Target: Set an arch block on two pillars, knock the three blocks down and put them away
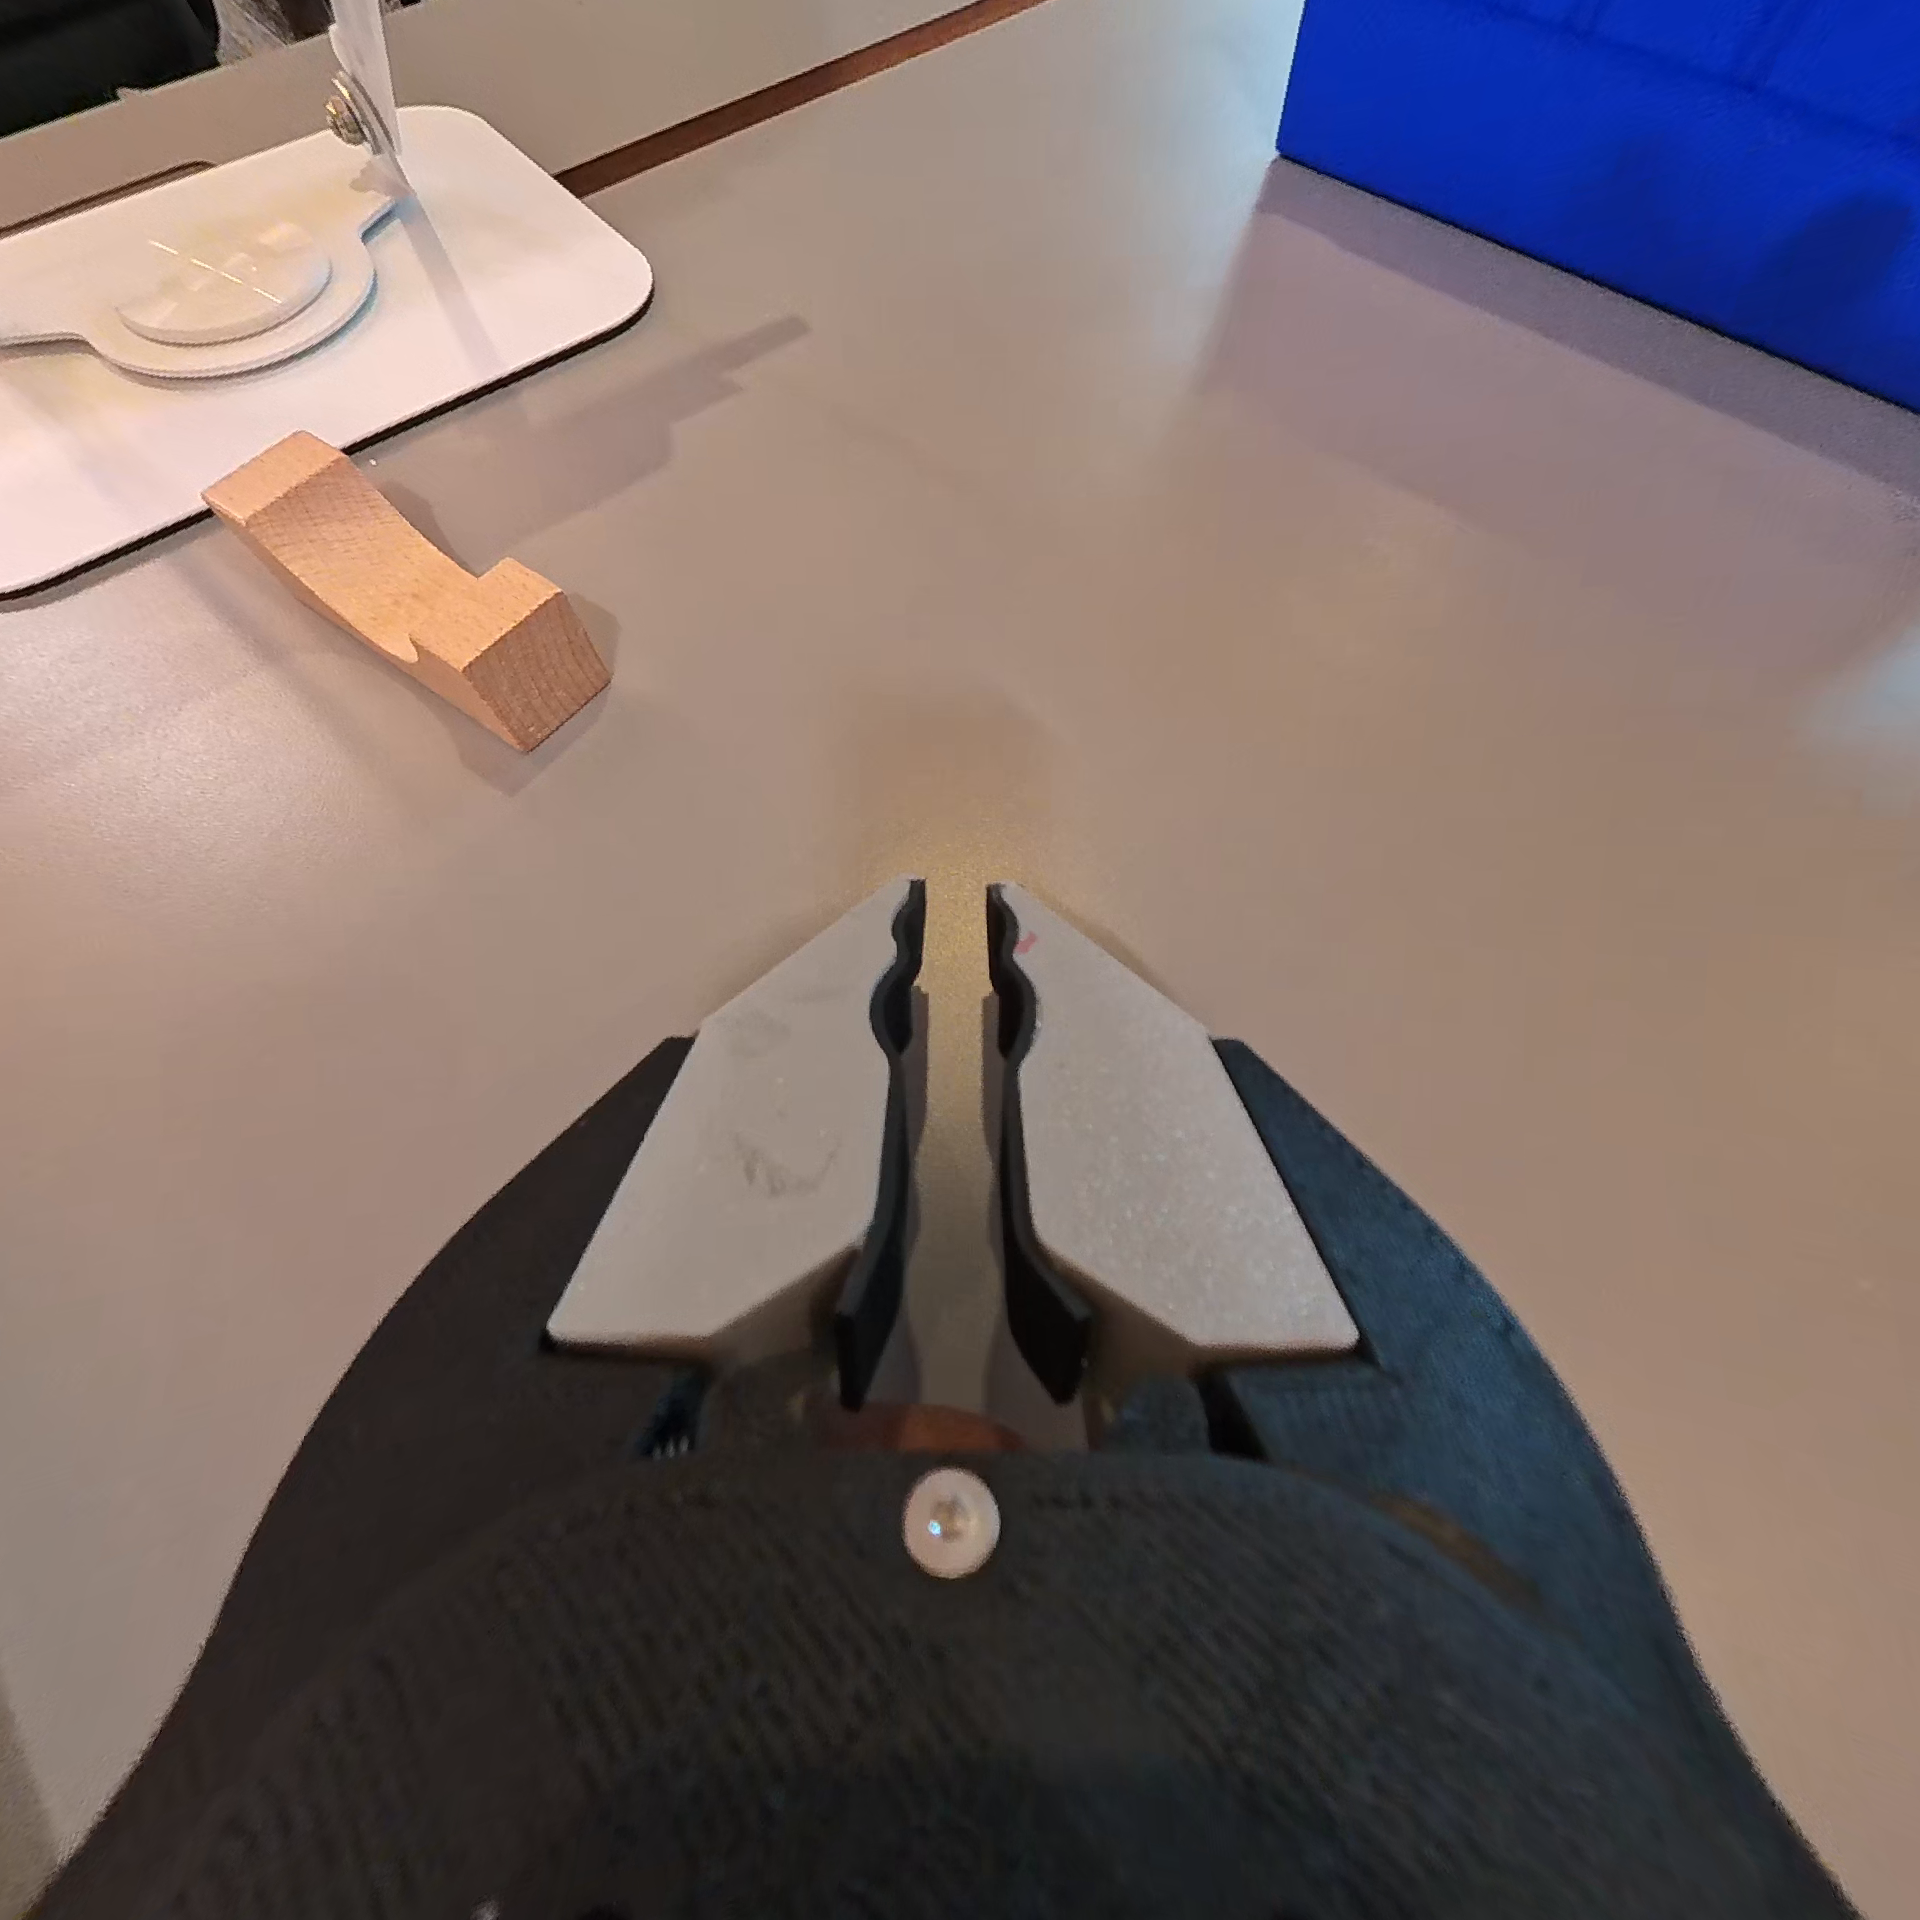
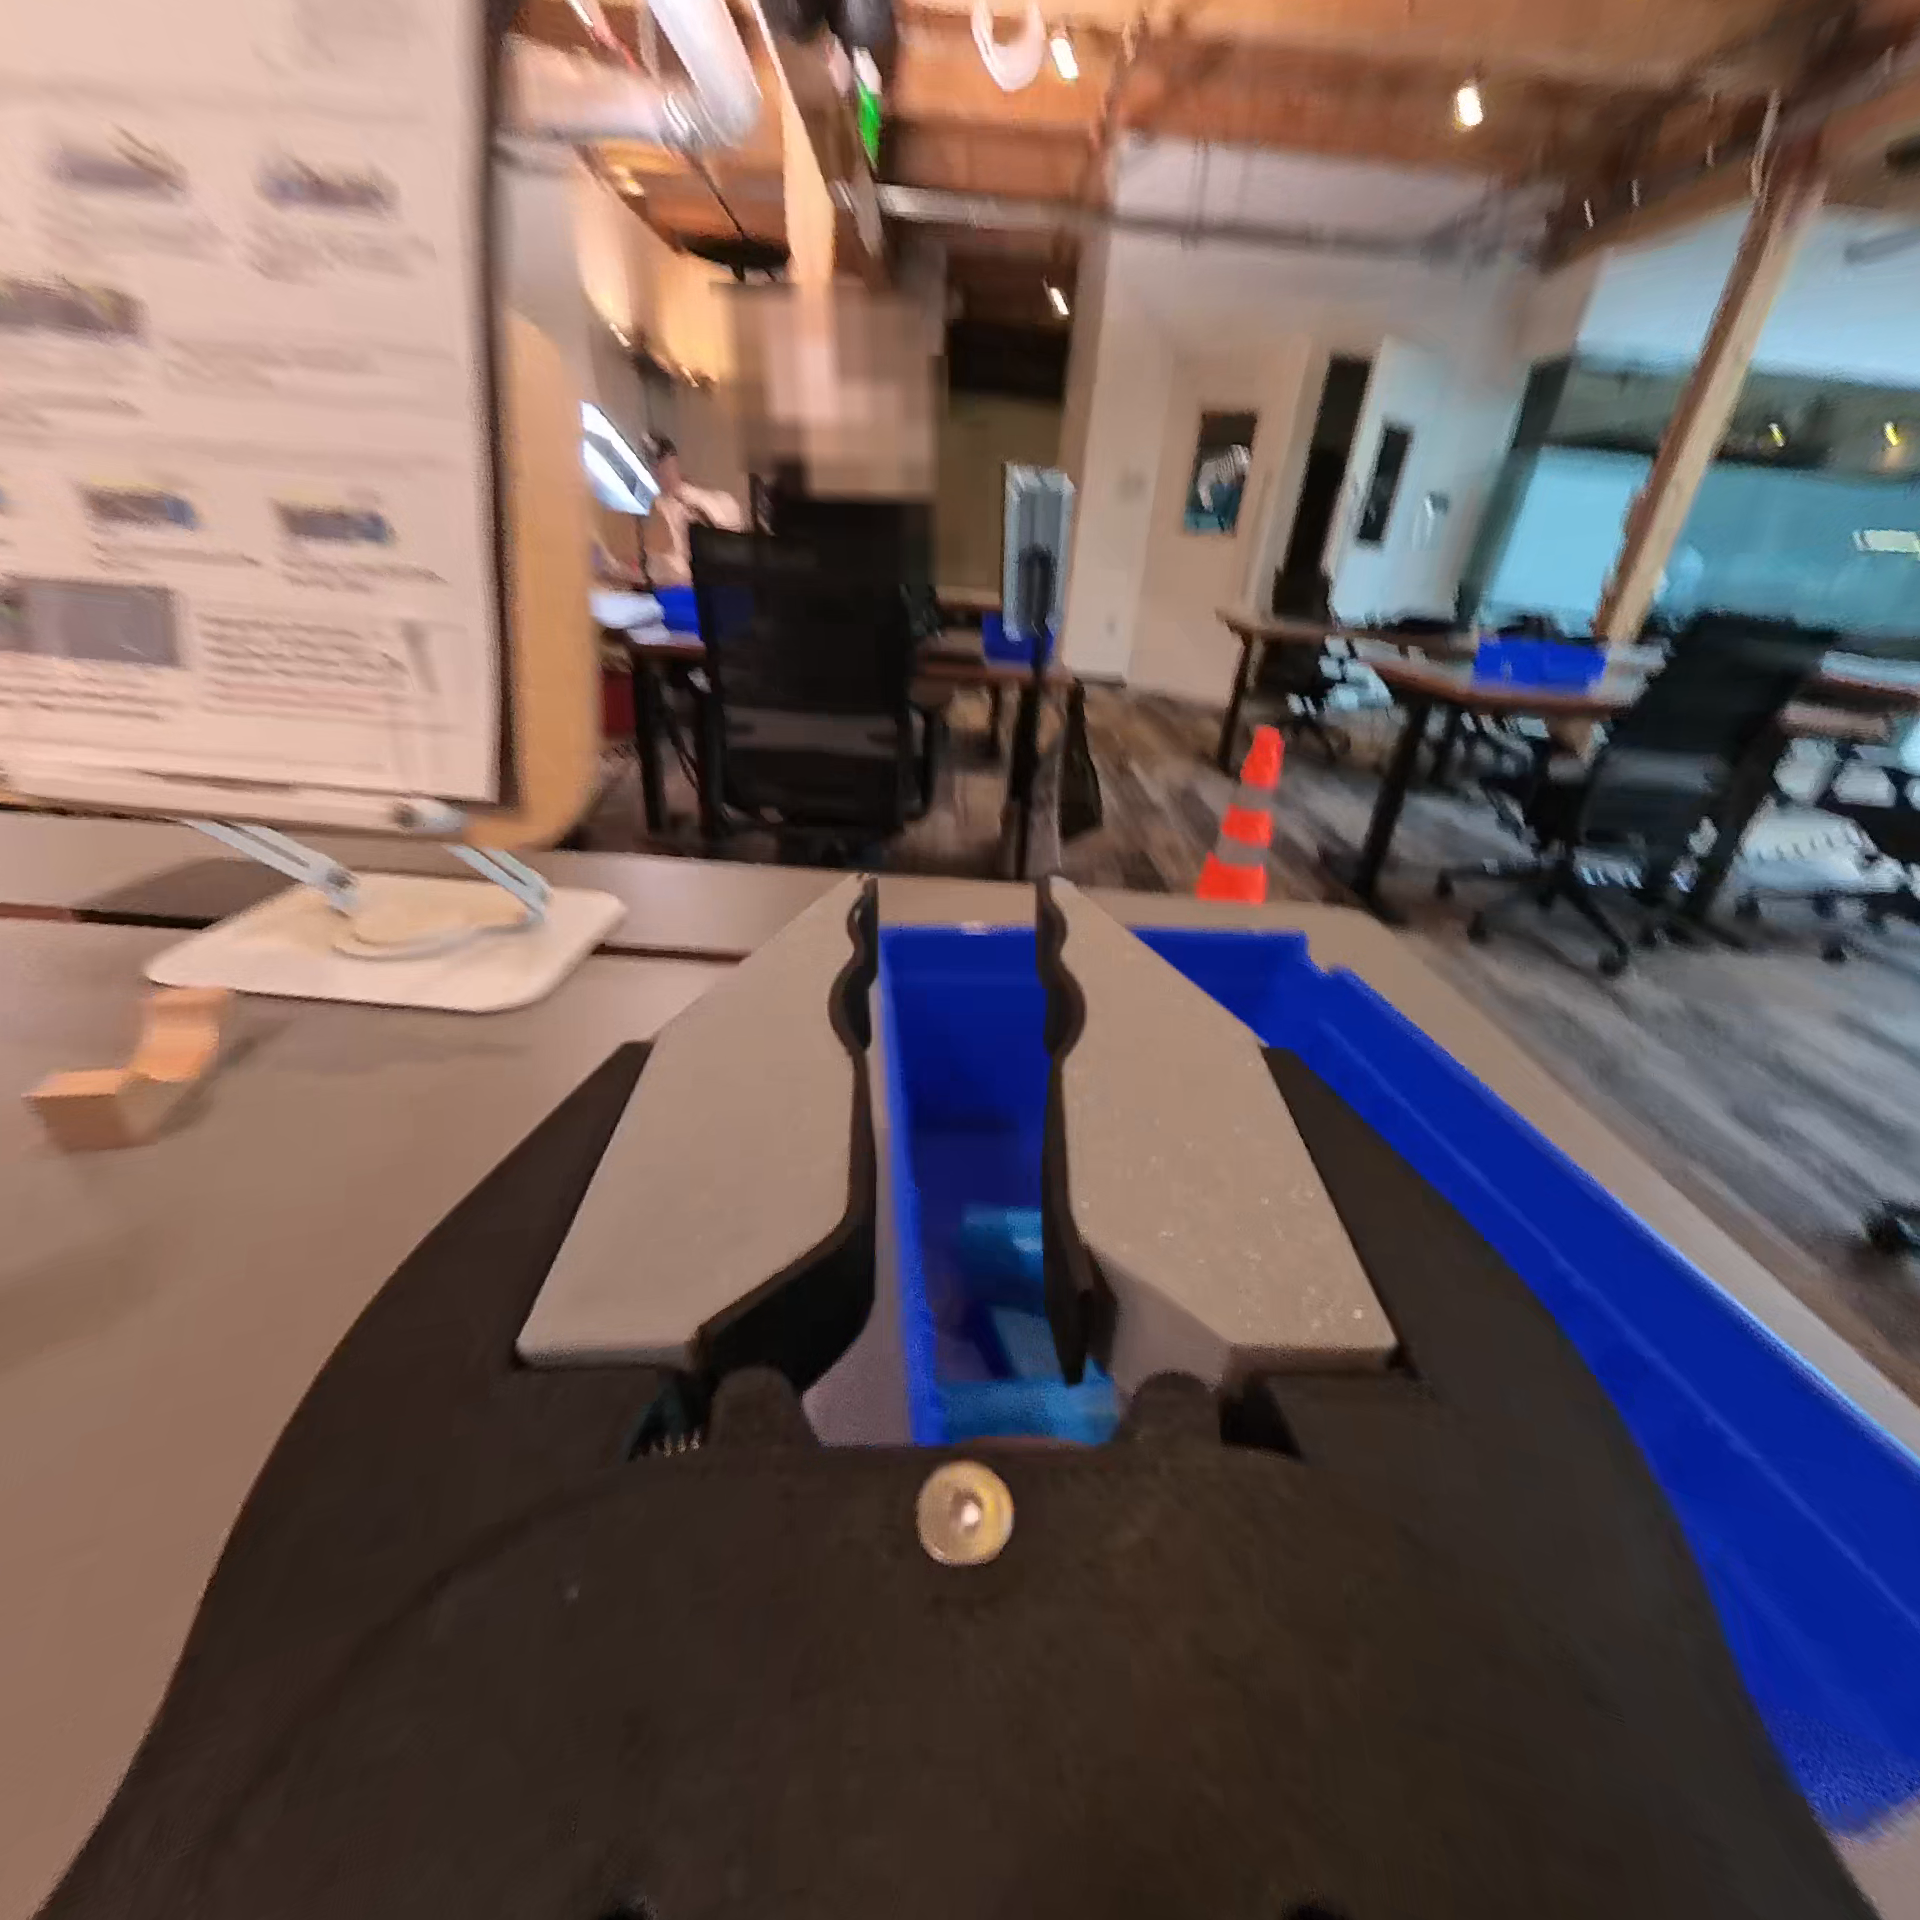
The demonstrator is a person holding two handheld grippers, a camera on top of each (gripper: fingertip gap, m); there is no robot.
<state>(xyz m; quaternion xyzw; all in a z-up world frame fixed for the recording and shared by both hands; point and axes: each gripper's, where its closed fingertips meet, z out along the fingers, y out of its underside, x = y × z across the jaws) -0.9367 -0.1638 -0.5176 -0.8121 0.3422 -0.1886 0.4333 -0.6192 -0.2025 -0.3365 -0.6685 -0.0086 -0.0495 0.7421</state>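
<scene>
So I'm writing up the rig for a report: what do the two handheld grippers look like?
Both look alike: the left gripper and right gripper have a black textured body, a silver screw at its centre, and two flat grey wedge-shaped fingers lined with wavy black pads. No cables or sleeves show.

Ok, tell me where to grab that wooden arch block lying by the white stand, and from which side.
Take the arch block with the left hand-held gripper, which is empty with its jaws slightly apart. The block lies flat on its broad face, partly against the white stand base. Probably come from above and close across the narrow curved middle; the square end nearest the gripper looks wider.
</scene>
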